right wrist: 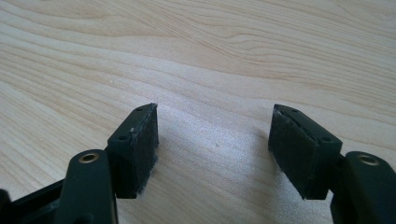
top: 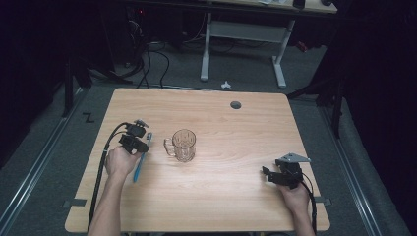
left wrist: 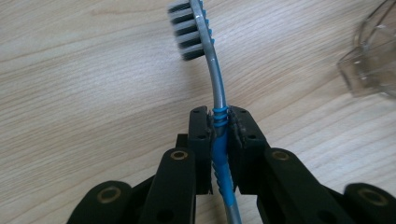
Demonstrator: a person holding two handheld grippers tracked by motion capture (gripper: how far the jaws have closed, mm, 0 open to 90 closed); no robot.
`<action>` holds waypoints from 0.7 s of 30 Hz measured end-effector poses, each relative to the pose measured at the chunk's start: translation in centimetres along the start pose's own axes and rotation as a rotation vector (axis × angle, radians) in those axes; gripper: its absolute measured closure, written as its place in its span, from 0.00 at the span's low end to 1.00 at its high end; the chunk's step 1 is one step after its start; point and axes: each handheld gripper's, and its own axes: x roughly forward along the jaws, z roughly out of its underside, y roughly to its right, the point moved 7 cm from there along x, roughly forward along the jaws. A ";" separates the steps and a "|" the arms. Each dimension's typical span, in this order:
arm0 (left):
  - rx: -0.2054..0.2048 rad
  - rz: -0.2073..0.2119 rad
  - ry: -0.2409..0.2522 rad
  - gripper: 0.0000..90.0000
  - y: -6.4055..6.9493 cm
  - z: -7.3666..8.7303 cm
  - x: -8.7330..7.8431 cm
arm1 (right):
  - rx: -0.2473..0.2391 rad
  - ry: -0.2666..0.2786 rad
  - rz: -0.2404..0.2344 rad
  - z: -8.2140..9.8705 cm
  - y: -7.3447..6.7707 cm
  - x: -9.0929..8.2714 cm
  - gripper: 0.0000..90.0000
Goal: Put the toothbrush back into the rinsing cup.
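Observation:
A blue and silver toothbrush [left wrist: 215,88] with grey and white bristles lies along the wooden table [top: 231,132]. My left gripper [left wrist: 219,123] is shut on its blue ribbed neck, the bristle head sticking out past the jaws. In the high view the toothbrush [top: 140,164] runs from that left gripper [top: 139,141] back toward the person's hand. A clear glass mug [top: 183,145] with a handle stands upright just right of it, and its edge [left wrist: 371,56] shows at the right of the left gripper view. My right gripper [right wrist: 215,128] rests open at the table's right front, nothing between its pads [right wrist: 140,140].
A round grey cable hole [top: 236,104] sits near the table's far edge. Beyond the table are a white desk frame [top: 243,44] and cables on the floor. Both forearms come in from the near edge.

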 end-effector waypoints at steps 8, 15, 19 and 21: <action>0.006 0.022 0.066 0.89 0.6 -0.2 -1.0 | -0.001 0.000 0.001 0.0 0.0 0.0 0.37; 0.008 0.030 0.115 0.89 1.0 -0.2 -1.9 | -0.001 0.000 0.001 0.0 0.0 0.0 0.37; 0.017 0.029 0.140 0.89 1.2 -0.3 -2.5 | -0.001 0.000 0.001 0.0 0.0 0.0 0.37; 0.023 0.024 0.152 0.89 1.4 -0.3 -2.8 | -0.001 0.000 0.001 0.0 0.0 0.0 0.37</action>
